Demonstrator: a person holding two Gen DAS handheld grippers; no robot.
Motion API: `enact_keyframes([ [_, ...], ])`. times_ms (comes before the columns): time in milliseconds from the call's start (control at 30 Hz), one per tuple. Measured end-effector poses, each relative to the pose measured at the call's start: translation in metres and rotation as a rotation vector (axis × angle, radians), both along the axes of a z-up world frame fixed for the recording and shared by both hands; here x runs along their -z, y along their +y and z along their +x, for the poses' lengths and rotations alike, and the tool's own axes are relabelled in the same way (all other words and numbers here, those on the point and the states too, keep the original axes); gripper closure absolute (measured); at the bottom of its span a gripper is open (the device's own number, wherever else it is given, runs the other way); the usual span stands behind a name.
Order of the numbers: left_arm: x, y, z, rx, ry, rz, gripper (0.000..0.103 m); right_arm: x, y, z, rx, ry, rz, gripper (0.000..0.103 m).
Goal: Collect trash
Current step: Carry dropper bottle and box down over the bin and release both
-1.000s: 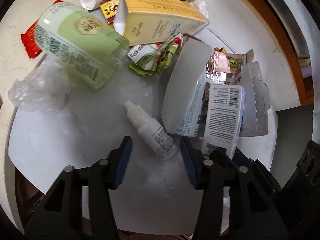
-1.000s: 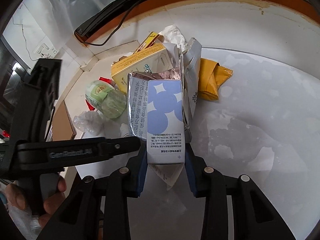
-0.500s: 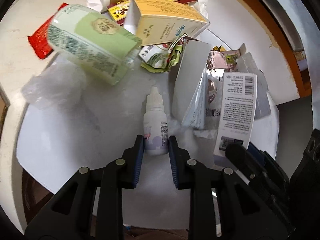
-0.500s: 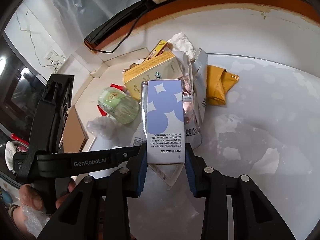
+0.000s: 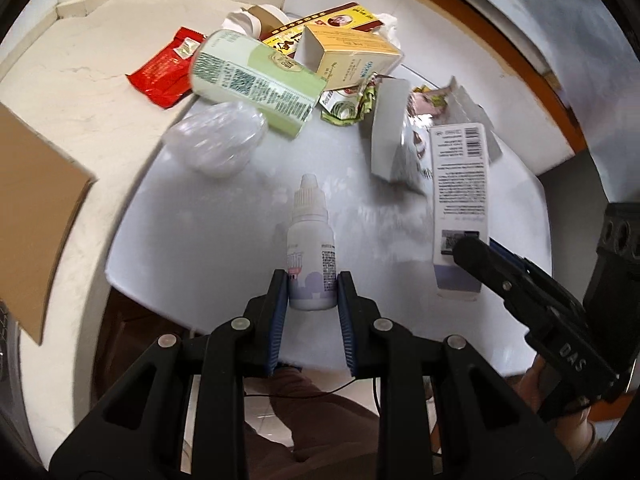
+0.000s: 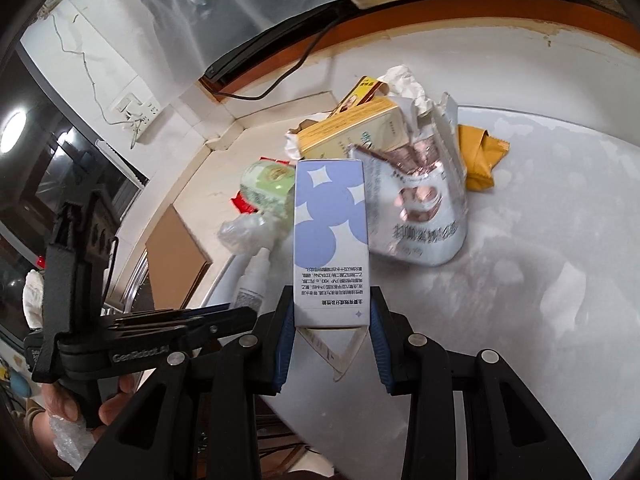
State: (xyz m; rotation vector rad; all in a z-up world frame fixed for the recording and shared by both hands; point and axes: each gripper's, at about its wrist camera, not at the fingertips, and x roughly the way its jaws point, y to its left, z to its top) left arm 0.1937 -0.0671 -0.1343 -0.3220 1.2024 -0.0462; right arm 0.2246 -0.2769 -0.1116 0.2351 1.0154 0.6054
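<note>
Since a second ago the left gripper (image 5: 312, 294) has clamped the dropper bottle (image 5: 310, 254) and raised it off the near table (image 5: 200, 240), while the right gripper (image 6: 331, 320) grips the box (image 6: 330, 240); carry both level, without squeezing harder.

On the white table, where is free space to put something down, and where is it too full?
Free: the white table right of the torn silver pouch, below the orange packet. Also bare between the clear plastic wrap and dropper bottle. Crowded: around the yellow box.
</note>
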Motion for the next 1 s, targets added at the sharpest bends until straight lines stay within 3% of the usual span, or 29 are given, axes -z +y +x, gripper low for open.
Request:
enact_keyframes([
  [333,-0.026,0.039,-0.103,0.163,-0.074,0.029,0.082,0.005,0.036,-0.107,0.090,0.002,-0.030,0.069],
  [533,-0.004,0.050,-0.157,0.246,-0.067,0.044,0.082,0.036,0.068,-0.189,0.139,0.026,-0.052,0.069],
  [800,0.067,0.050,-0.205,0.284,0.054,0.033,0.082,0.117,0.086,-0.264,0.183,0.183,-0.115,0.069],
  [1000,0.173,0.043,-0.215,0.249,0.175,0.044,0.082,0.214,0.081,-0.279,0.191,0.330,-0.192,0.069],
])
